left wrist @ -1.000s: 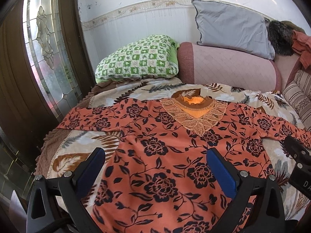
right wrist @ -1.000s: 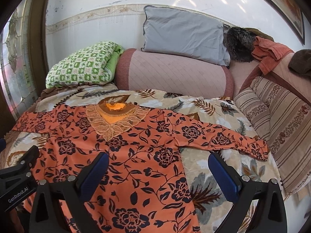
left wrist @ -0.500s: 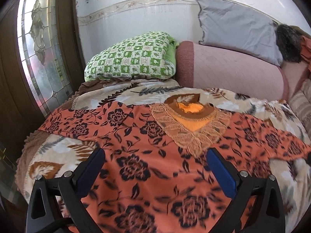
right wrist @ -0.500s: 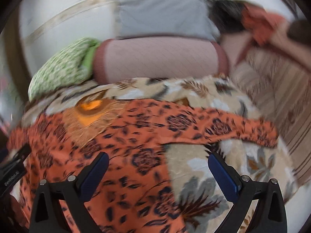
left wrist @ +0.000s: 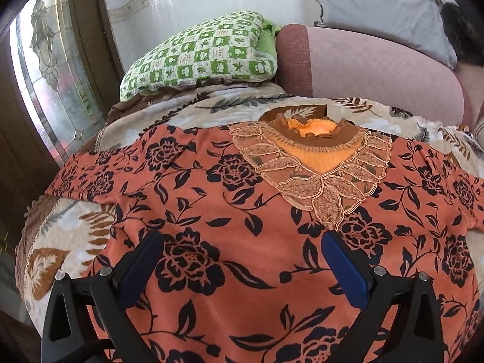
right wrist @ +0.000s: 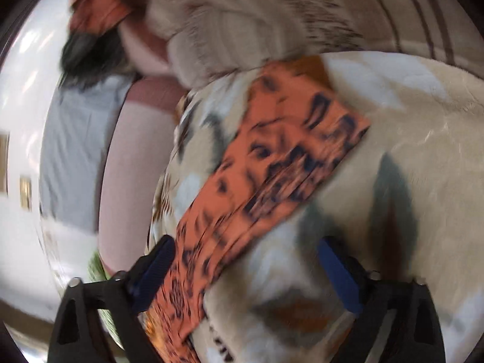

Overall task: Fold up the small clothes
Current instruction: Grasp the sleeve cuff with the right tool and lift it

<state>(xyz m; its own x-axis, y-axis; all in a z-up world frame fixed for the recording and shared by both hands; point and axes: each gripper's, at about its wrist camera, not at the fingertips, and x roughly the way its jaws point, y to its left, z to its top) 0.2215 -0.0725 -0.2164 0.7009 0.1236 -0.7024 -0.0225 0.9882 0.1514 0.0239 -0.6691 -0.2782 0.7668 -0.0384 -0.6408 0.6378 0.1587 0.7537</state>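
**A:** Orange floral top (left wrist: 242,242) is pretty much the whole show here. It's spread flat, front up, on a bed blanket (left wrist: 69,242) with a beige leaf print, neckline toward the wall, sleeves out to both sides. Black roses and vines all over it.

**B:** What's behind it?

**A:** A pink bolster (left wrist: 363,69) runs along the head of the bed, with a grey pillow (left wrist: 378,9) leaning on the wall above it and a green checked pillow (left wrist: 199,54) just left of it. There's a patterned glass door (left wrist: 45,75) on the far left.

**B:** And the lacy bit?

**A:** That's the collar panel (left wrist: 314,163), tan lace around a plain orange V, sitting in the middle of the chest.

**B:** Tools?

**A:** The left tool (left wrist: 242,269) hangs over the lower chest of the top, jaws spread wide, nothing pinched. The blue pads (left wrist: 345,269) are clear of the fabric as far as I can see.

**B:** The right one?

**A:** That view is super blurry and rolled sideways. The right tool (right wrist: 245,275) is over the top's right sleeve (right wrist: 272,166), which lies stretched across the blanket. Its jaws are closing but still wide apart. The sleeve runs up past the left finger (right wrist: 151,272), with part of it between the jaws, and the pads aren't pressing on it.
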